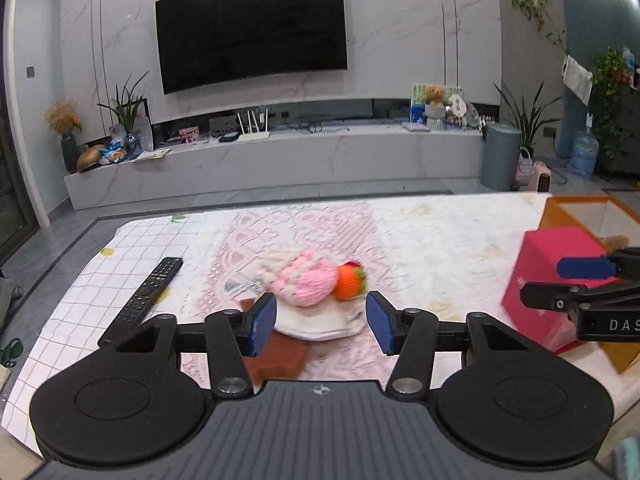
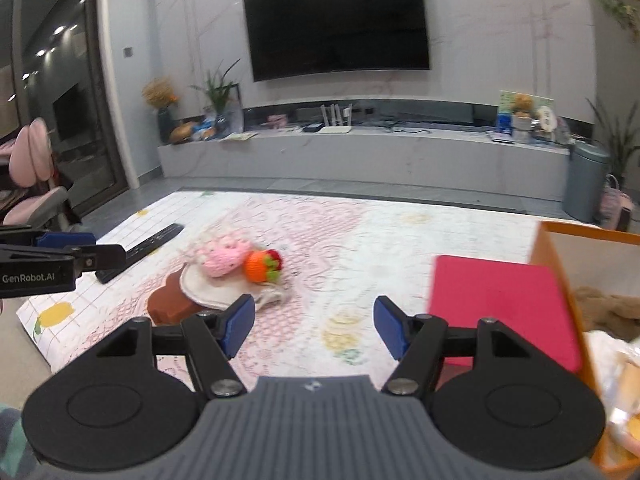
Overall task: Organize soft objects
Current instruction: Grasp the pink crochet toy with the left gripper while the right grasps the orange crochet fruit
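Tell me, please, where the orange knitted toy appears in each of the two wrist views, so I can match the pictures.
Left wrist view: the orange knitted toy lies just right of centre, above the open left gripper, touching the pink knitted toy.
Right wrist view: it sits left of centre, beyond the open right gripper.
Shared landmark: the black remote control, left of the toys.

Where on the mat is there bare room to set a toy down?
Bare mat lies between the orange knit ball and the pink box, ahead of the open right gripper. It is crowded left: pink knit toy, cream pad, brown sponge, remote.
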`<state>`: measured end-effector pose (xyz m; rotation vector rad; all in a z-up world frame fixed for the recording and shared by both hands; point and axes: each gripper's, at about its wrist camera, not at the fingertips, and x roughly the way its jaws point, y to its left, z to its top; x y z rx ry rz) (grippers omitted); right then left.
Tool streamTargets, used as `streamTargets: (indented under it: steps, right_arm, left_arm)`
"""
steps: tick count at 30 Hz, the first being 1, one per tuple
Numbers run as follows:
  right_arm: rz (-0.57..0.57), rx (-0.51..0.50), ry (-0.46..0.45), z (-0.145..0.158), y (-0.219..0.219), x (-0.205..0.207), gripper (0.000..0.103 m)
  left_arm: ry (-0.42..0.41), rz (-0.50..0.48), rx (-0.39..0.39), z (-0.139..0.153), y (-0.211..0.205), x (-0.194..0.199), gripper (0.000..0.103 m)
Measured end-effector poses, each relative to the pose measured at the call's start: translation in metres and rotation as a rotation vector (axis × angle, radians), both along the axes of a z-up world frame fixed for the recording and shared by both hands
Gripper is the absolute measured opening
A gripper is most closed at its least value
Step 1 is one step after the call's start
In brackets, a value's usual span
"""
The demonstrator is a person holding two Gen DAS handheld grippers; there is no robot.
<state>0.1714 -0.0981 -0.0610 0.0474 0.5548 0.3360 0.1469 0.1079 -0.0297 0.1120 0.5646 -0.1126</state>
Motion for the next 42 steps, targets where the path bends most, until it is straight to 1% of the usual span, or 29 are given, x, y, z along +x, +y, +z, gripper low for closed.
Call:
streamTargets:
  steps: [2, 5, 8, 11, 15, 19, 21, 28, 31, 32, 33, 35, 36, 37, 38, 39, 42]
  right_arm:
    - [0.02, -0.011, 0.008, -0.005, 0.013, 0.01, 0.066]
    - [0.05, -0.018, 0.021, -0.012, 0.03, 0.027, 0.066]
    - [0.074, -0.05, 0.017, -0.019, 0.045, 0.043, 0.065]
    - [0.105, -0.075, 0.019, -0.028, 0.055, 0.06, 0.064]
    - [0.154, -0.137, 0.022, -0.039, 0.068, 0.083, 0.062]
    - [0.197, -0.17, 0.038, -0.052, 0.076, 0.104, 0.059]
    - [0.215, -0.189, 0.041, -0.057, 0.079, 0.113, 0.058]
    - [0.224, -0.196, 0.072, -0.072, 0.084, 0.14, 0.058]
    - [0.224, -0.19, 0.079, -0.077, 0.086, 0.147, 0.058]
    - [0.227, -0.187, 0.08, -0.078, 0.087, 0.149, 0.058]
    - [0.229, -0.185, 0.079, -0.078, 0.088, 0.151, 0.058]
    - [0.236, -0.178, 0.069, -0.077, 0.089, 0.152, 0.058]
    - [0.24, -0.174, 0.063, -0.076, 0.091, 0.153, 0.058]
    - [0.242, -0.172, 0.057, -0.076, 0.094, 0.154, 0.058]
    - [0.245, -0.17, 0.053, -0.076, 0.096, 0.156, 0.058]
    - [0.247, -0.169, 0.05, -0.076, 0.098, 0.157, 0.059]
    - [0.248, -0.162, 0.044, -0.078, 0.107, 0.165, 0.059]
  left_arm:
    - [0.014, -0.015, 0.024, -0.007, 0.006, 0.005, 0.062]
    - [0.005, -0.03, 0.075, -0.015, 0.012, 0.013, 0.062]
    - [0.004, -0.058, 0.091, -0.021, 0.014, 0.026, 0.062]
    - [-0.003, -0.101, 0.125, -0.029, 0.01, 0.042, 0.062]
    - [0.001, -0.151, 0.207, -0.046, 0.001, 0.067, 0.062]
    - [0.003, -0.197, 0.275, -0.067, -0.009, 0.089, 0.064]
    - [-0.001, -0.216, 0.299, -0.078, -0.013, 0.098, 0.068]
    - [-0.026, -0.231, 0.446, -0.103, -0.027, 0.117, 0.07]
    - [-0.016, -0.217, 0.465, -0.108, -0.029, 0.124, 0.068]
    - [-0.018, -0.209, 0.458, -0.109, -0.028, 0.125, 0.065]
    - [-0.021, -0.207, 0.444, -0.109, -0.026, 0.125, 0.055]
    - [-0.028, -0.198, 0.415, -0.106, -0.023, 0.123, 0.048]
    - [-0.032, -0.199, 0.4, -0.104, -0.021, 0.122, 0.035]
    - [-0.032, -0.204, 0.388, -0.103, -0.018, 0.12, 0.029]
    - [-0.037, -0.204, 0.38, -0.1, -0.017, 0.119, 0.017]
    - [-0.037, -0.208, 0.37, -0.098, -0.015, 0.119, 0.011]
    - [-0.038, -0.196, 0.325, -0.089, -0.006, 0.118, 0.01]
